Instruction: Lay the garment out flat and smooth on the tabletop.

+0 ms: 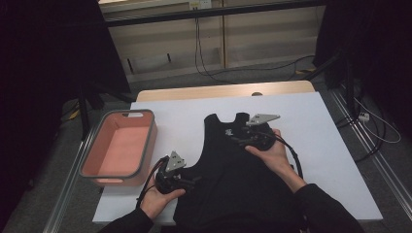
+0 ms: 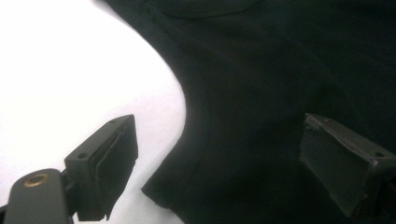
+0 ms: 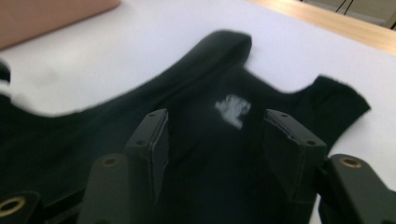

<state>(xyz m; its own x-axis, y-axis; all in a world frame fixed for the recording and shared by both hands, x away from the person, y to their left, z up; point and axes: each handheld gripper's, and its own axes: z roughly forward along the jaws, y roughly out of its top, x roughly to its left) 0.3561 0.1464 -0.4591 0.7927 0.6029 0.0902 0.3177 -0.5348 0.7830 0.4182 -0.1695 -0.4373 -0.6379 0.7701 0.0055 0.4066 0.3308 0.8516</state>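
Both grippers, left (image 1: pixel 187 180) and right (image 1: pixel 243 141), gape wide over my black vest (image 1: pixel 233 170), lying flat by the table's (image 1: pixel 311 126) near edge. Nothing gripped; folding seems unstarted; pink bin (image 1: pixel 145 145) empty.

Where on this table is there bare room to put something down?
Free: the white table right of the black vest, the strip beyond its straps, and the strip between it and the pink bin. The bin is empty too. Crowded: the middle, under vest and hands.
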